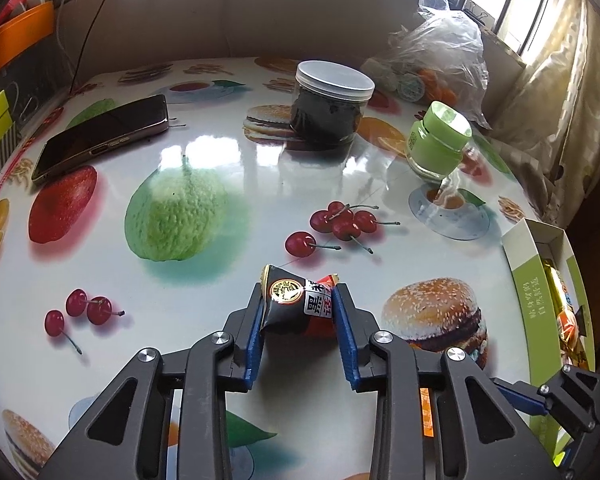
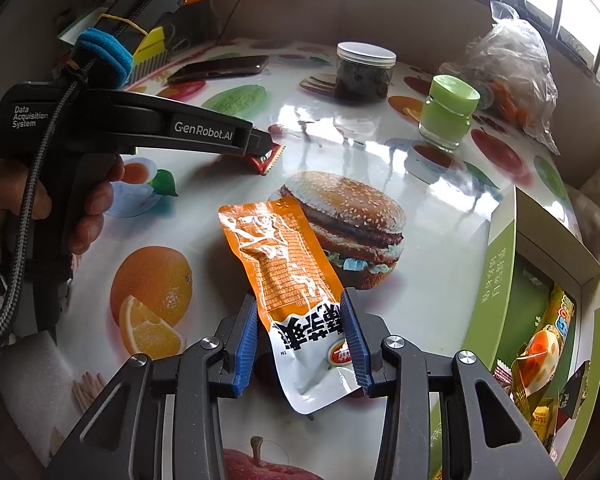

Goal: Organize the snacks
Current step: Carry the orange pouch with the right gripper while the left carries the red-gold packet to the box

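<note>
My left gripper (image 1: 300, 292) is shut on a small black and red snack packet (image 1: 292, 304), which is crumpled between the blue pads just above the table. From the right wrist view this left gripper (image 2: 262, 142) appears side-on, the packet's red end (image 2: 266, 160) sticking out. My right gripper (image 2: 299, 298) is shut on the white lower end of an orange snack packet (image 2: 280, 256), whose far end points away over the printed burger. A green and white open box (image 2: 500, 280) with several wrapped snacks stands to the right, also visible at the right edge as the box (image 1: 528, 280).
On the fruit-printed tabletop (image 1: 204, 160) lie a dark phone (image 1: 104, 140), a clear jar with dark contents (image 1: 328, 112), a green-lidded jar (image 1: 440, 144) and a plastic bag of snacks (image 1: 440, 64). A hand (image 2: 40, 208) holds the left gripper's handle.
</note>
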Demonstrator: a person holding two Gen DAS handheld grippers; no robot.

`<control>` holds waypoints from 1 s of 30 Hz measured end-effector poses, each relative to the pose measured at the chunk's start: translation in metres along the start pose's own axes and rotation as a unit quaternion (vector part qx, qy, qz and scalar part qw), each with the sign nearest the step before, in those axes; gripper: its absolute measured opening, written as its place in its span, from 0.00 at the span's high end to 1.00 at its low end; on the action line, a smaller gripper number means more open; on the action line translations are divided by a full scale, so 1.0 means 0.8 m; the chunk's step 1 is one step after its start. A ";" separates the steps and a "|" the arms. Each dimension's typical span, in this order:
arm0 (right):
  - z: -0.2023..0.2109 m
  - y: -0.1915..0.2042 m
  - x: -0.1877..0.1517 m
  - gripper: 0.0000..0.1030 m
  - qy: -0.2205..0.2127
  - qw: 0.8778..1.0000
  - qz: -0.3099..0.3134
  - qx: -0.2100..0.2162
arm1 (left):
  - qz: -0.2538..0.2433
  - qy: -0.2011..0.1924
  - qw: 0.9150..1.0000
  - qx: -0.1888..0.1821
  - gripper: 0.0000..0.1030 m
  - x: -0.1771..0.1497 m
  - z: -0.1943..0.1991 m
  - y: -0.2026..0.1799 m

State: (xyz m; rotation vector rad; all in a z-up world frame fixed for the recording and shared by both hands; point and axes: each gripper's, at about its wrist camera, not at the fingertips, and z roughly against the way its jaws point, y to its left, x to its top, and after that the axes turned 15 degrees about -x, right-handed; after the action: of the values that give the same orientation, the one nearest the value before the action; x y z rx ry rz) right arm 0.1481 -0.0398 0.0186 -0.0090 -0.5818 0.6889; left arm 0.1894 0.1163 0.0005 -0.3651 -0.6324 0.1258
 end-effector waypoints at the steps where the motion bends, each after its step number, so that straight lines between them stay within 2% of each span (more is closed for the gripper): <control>1: 0.001 0.000 -0.001 0.63 0.000 1.000 0.000 0.000 | 0.000 0.000 1.000 0.000 0.68 0.000 0.000 0.000; 9: 0.003 0.002 -0.002 0.64 -0.006 1.000 -0.008 -0.006 | 0.000 -0.001 1.000 -0.006 0.68 -0.004 0.007 0.001; 19: 0.010 0.007 -0.005 0.76 -0.024 0.999 -0.024 -0.013 | -0.005 -0.016 1.000 -0.018 0.68 -0.017 0.031 -0.008; 30: 0.021 -0.011 -0.015 0.82 -0.028 0.995 -0.091 0.000 | -0.005 -0.030 0.999 -0.029 0.68 -0.033 0.064 -0.013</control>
State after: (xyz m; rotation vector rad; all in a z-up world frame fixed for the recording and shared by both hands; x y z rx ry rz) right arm 0.1374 -0.0567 0.0289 0.0633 -0.6287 0.5137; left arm 0.1379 0.1156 0.0277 -0.4154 -0.6989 0.1099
